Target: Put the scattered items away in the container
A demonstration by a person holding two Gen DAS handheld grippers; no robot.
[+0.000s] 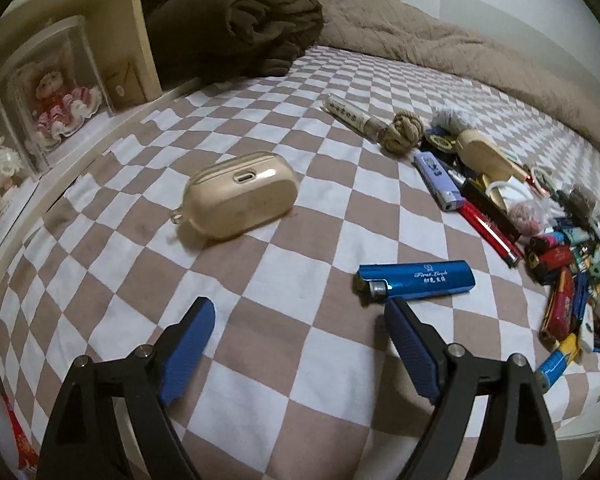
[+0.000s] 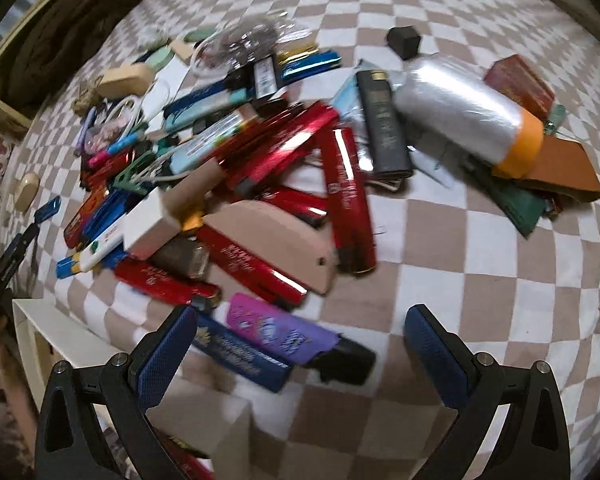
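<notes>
Beige glossy earbud case (image 1: 240, 204) at frame centre-left; blue metallic lighter (image 1: 416, 280) lower right of it; cluttered pile (image 1: 560, 252) at right edge.

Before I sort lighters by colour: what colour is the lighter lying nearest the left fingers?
Shiny metallic blue lighter with white lettering, clearest in the left wrist view.

- The left wrist view looks obliquely down, close over the checkered bedsheet (image 1: 300, 184), toward the headboard shelf (image 1: 140, 40).
- The right wrist view looks steeply down onto the lighter pile (image 2: 260, 184).
- Both show the blue lighter (image 1: 416, 278) and that pile.
</notes>
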